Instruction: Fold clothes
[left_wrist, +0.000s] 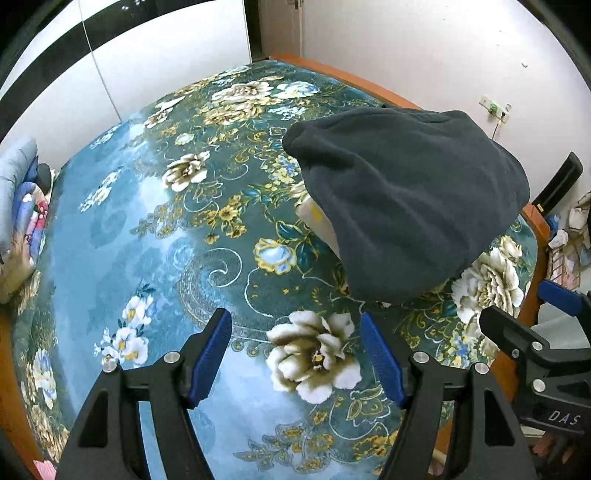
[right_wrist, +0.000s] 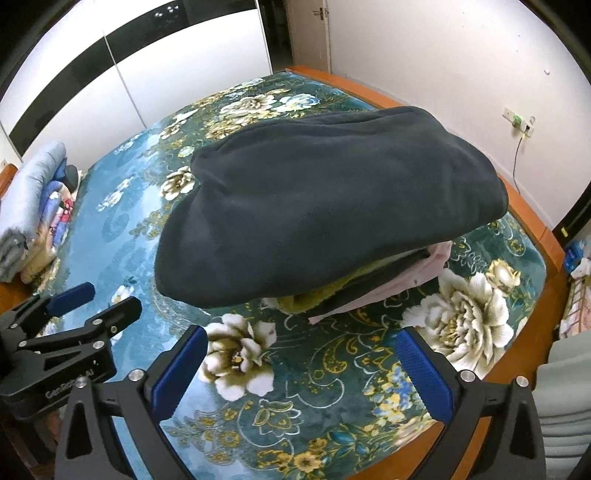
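Dark navy fleece garment, folded into a thick rounded bundle, lies on the teal floral bed cover in the left wrist view, toward the right side of the bed. A pale folded piece shows from under its left edge. The left tool hangs above the cover just in front of the bundle, its blue-padded fingers spread wide and holding nothing. The right tool shows at the right edge, also apart from the cloth.

In the right wrist view, the same navy garment sits on top of a small stack: an olive-yellow fabric and a pale pink folded garment stick out below it. The right tool is spread open over the floral cover, near the stack but not touching it. The left tool appears at the left, its fingers apart. Folded grey and patterned bedding lies at the far left of the bed.
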